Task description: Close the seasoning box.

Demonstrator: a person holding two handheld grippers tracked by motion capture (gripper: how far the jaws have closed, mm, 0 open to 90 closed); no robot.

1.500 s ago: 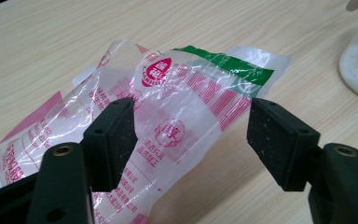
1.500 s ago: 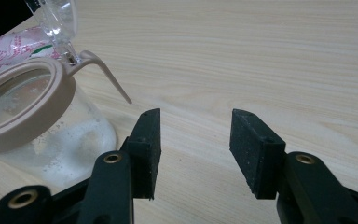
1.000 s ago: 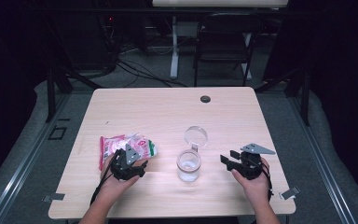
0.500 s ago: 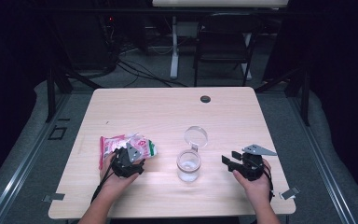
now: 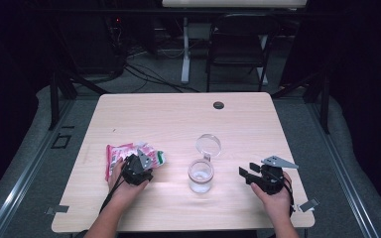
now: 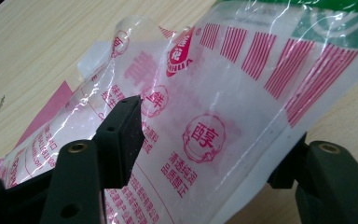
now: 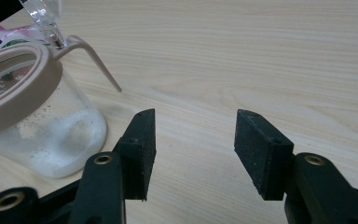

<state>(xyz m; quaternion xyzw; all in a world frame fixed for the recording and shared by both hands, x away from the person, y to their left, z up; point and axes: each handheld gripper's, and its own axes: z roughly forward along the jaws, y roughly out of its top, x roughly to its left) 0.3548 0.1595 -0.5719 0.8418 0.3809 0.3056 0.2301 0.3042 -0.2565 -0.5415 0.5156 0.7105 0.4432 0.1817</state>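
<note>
Up close in the left gripper view, red print and stripes run across the plastic bag [image 6: 223,107], detail the high view turns into a small pink-and-white patch [image 5: 129,153]. The left claw [image 6: 205,144] has its jaws spread apart with the bag's film between them, one pad on top of the film, the other peeking out from under its edge; whether they pinch it yet, I can't tell. From above, the left claw [image 5: 138,168] sits right on the bag's near edge, and the bag stretches away ahead of it and off to its left across the table [image 5: 178,119].

Over to the right gripper view: the right claw [image 7: 193,149] is wide open, bare wood between its pads. Just ahead and to its left stands the glass jar [image 7: 37,126], tan rim, white powder in the bottom, its clear hinged lid [image 7: 44,14] tipped up behind. The high view shows the jar [image 5: 200,174] standing between the two claws, lid [image 5: 208,145] flipped open on its far side, with the right claw [image 5: 252,174] apart from it, jaws facing the jar. Nothing sits between that claw and the jar. Far beyond both claws, a dark round grommet [image 5: 219,105] lies near the table's far edge.
</note>
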